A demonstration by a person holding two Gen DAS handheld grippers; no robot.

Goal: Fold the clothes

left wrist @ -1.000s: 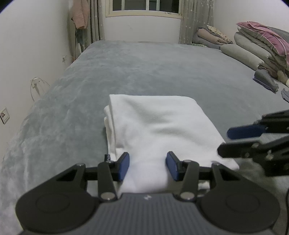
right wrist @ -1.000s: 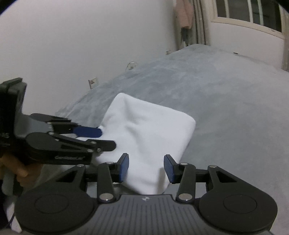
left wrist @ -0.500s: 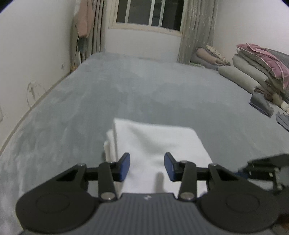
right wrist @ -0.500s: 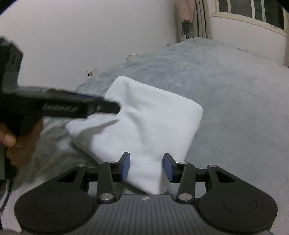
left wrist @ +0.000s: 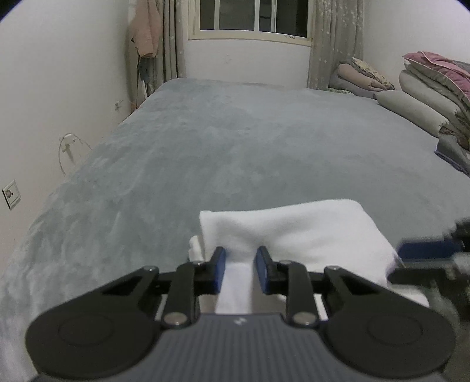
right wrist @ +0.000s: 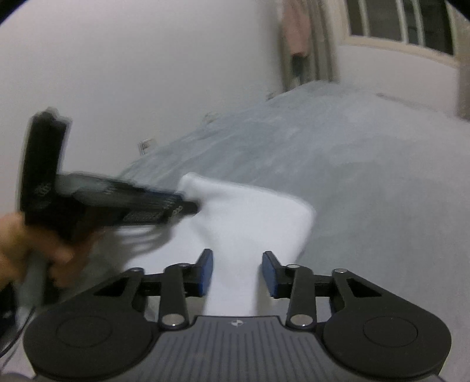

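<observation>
A folded white cloth (left wrist: 293,235) lies on the grey bed cover (left wrist: 235,147), close in front of both grippers. My left gripper (left wrist: 241,269) has its jaws closing, and the blue pads pinch a raised ridge at the cloth's near left edge. In the right wrist view the cloth (right wrist: 249,223) narrows into a strip between the closing jaws of my right gripper (right wrist: 236,273), bunched between the pads. The left gripper (right wrist: 188,205) shows there as a blur at the cloth's left corner, held by a hand (right wrist: 17,244). The right gripper (left wrist: 402,261) reaches in at the cloth's right edge.
Stacked quilts and pillows (left wrist: 426,88) line the bed's far right, with grey garments (left wrist: 452,150) below them. A white wall with a socket (left wrist: 10,194) runs along the left. A window (left wrist: 249,14), curtains and a hanging pink garment (left wrist: 144,35) are at the far end.
Both pairs of jaws have narrowed onto the cloth's near edge, and the cloth now bunches up between them. The left gripper has slid back toward that edge; its view shows less cloth.
</observation>
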